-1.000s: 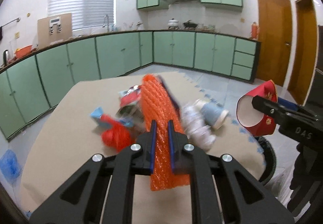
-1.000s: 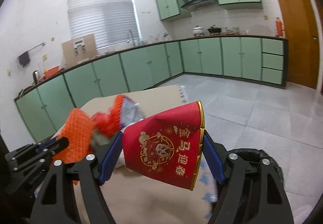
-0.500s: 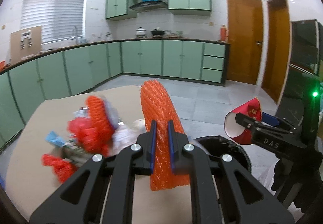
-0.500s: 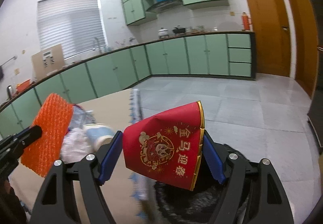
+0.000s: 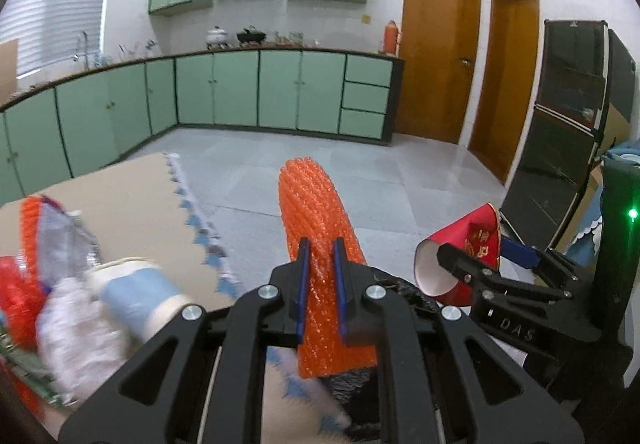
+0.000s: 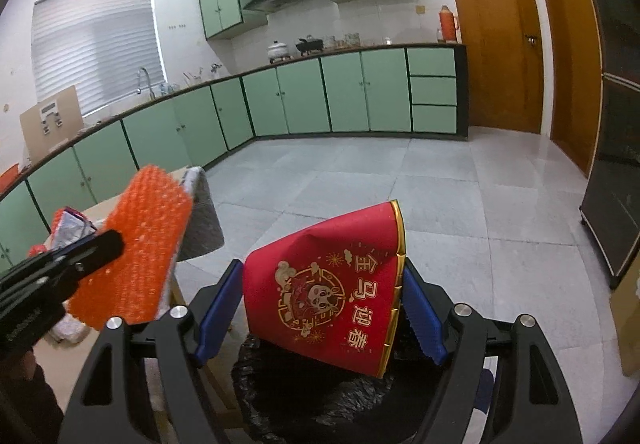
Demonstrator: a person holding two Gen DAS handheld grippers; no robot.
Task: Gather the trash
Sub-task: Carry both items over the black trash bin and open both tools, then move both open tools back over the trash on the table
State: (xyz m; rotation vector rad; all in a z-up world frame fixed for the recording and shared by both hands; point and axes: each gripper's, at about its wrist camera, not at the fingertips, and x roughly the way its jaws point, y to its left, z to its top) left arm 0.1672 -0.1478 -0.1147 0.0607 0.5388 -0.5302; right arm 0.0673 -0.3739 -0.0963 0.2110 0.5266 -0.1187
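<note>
Left gripper: jaws opening, orange foam net between them, centre frame. Light, soft, springy; hold mid-length.
Right gripper: clamps red paper cup across its sides, above bin. Light, crushable.

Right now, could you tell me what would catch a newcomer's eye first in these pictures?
The orange foam net sleeve, standing between the left gripper's opening jaws. Next, the red paper cup with gold print, held in the right gripper above the black-lined trash bin.
</note>
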